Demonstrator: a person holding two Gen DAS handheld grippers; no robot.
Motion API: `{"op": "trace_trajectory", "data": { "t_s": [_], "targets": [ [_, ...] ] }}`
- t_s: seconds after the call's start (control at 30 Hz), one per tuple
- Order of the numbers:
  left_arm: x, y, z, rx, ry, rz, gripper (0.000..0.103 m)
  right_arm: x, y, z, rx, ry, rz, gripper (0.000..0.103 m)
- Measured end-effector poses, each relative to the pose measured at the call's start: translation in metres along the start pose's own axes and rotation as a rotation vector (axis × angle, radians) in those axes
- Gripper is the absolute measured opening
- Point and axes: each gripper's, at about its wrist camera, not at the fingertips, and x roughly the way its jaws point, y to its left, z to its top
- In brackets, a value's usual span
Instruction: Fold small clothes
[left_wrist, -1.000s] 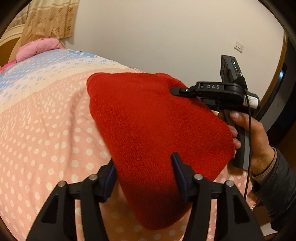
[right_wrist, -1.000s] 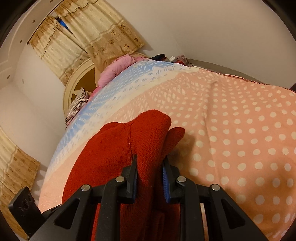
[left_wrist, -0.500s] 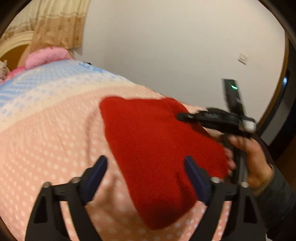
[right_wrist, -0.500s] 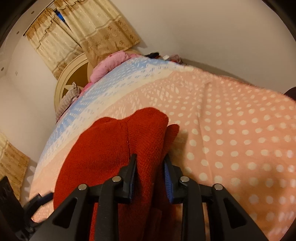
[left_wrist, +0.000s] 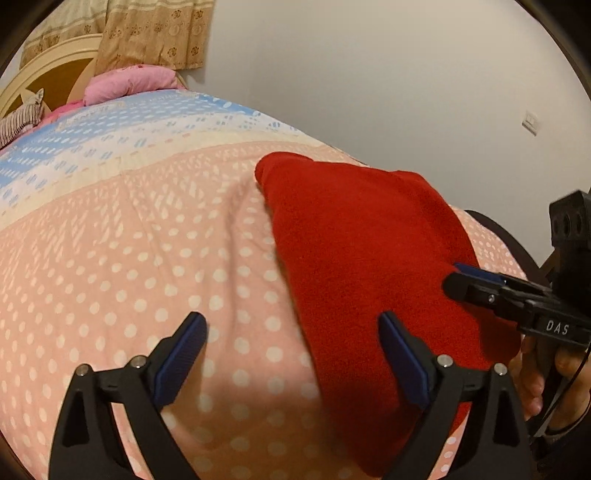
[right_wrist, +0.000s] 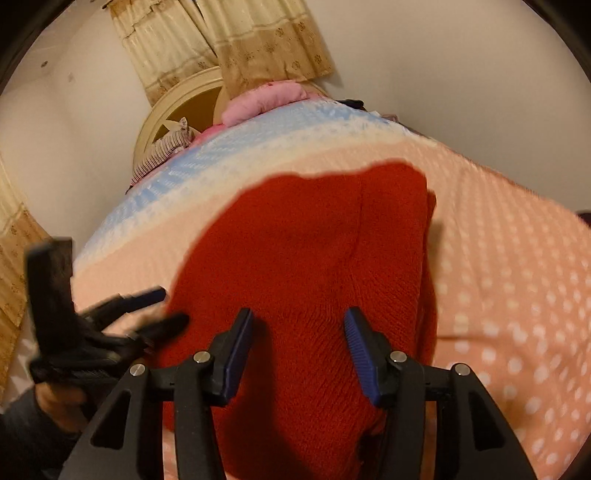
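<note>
Both grippers (left (left_wrist: 291, 354), right (right_wrist: 298, 347)) wide open, empty; red knit garment (right_wrist: 314, 266) is soft and floppy, so pinch a folded edge.

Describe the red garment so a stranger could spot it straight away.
Start with the bed, covered in a peach, white-dotted blanket that turns blue near the headboard. On the peach part, in front of both grippers, lies a folded red knit garment. It is the only solid red thing; the pink pillow sits far off by the headboard.
</note>
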Motion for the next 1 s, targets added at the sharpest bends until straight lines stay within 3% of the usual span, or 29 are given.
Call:
{"op": "trace_trajectory", "data": {
  "t_s": [0.17,0.37,0.47,0.73,1.0],
  "targets": [
    [-0.003,-0.001,-0.004,0.001,-0.012,0.019,0.099,0.0,-0.012,-0.006,0.057,-0.046,0.038,0.052],
    [-0.016,-0.003,-0.005,-0.003,-0.014,0.023,0.099,-0.002,-0.006,-0.002,0.044,-0.046,-0.001,0.052],
    [-0.029,-0.005,-0.007,0.004,-0.035,0.024,0.099,-0.02,0.001,-0.003,0.067,-0.079,-0.018,0.054],
    [-0.072,-0.021,-0.009,0.034,-0.121,-0.002,0.098,-0.085,0.028,-0.013,-0.053,-0.22,-0.141,0.062],
    [-0.102,-0.033,-0.006,0.075,-0.212,0.003,0.099,-0.109,0.044,-0.015,-0.107,-0.282,-0.175,0.063]
  ]
}}
